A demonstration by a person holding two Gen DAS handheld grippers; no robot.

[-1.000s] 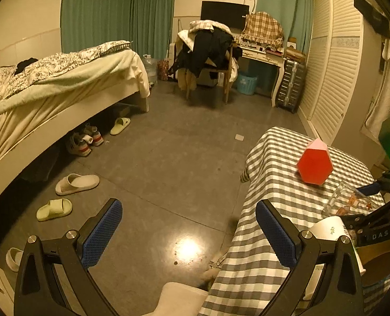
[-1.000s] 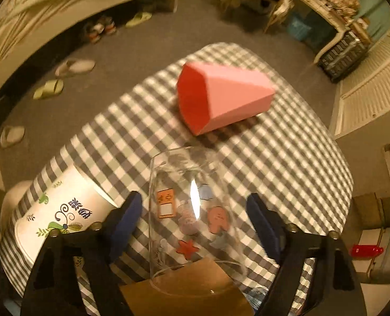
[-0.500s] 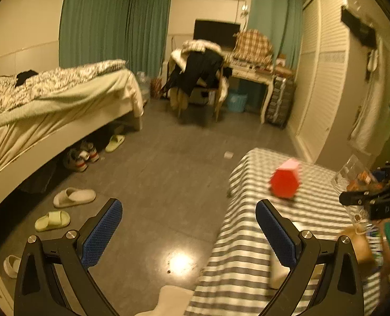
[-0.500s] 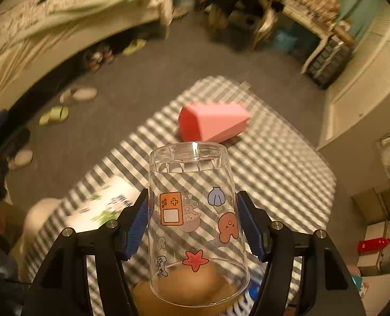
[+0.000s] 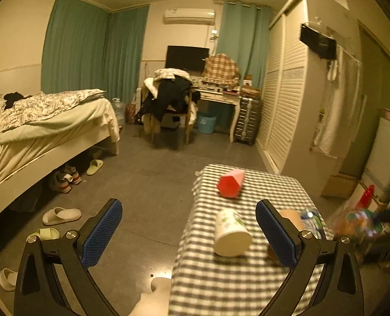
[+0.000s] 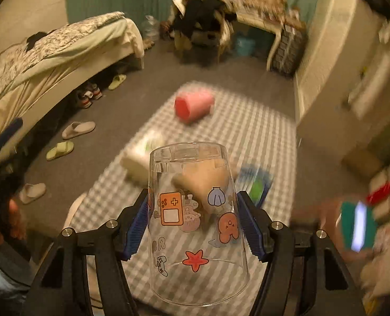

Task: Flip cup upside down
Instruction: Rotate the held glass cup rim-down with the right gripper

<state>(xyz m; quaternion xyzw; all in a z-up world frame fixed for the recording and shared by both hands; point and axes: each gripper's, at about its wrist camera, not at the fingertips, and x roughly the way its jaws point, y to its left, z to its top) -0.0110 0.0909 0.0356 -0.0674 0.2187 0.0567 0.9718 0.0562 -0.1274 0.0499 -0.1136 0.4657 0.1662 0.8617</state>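
My right gripper point(image 6: 193, 221) is shut on a clear glass cup point(image 6: 195, 210) printed with cartoon stickers. The cup is held in the air above the checked table point(image 6: 268, 131), its thick base pointing away from me and its wide mouth toward the camera. In the left wrist view the cup point(image 5: 353, 221) is a blurred shape at the far right, off the table's right side. My left gripper point(image 5: 188, 234) is open and empty, held above the table's near left edge.
On the checked table point(image 5: 221, 284) lie a red-pink faceted cup point(image 5: 230, 183) on its side, a white paper cup point(image 5: 230, 233) on its side, a brown paper cup point(image 5: 291, 217) and a blue-green packet point(image 5: 312, 220). Floor, slippers and a bed lie to the left.
My right gripper closed on the glass cup, lifted it off the table and pulled back. My left gripper rose and drew back, bringing more of the table into view.
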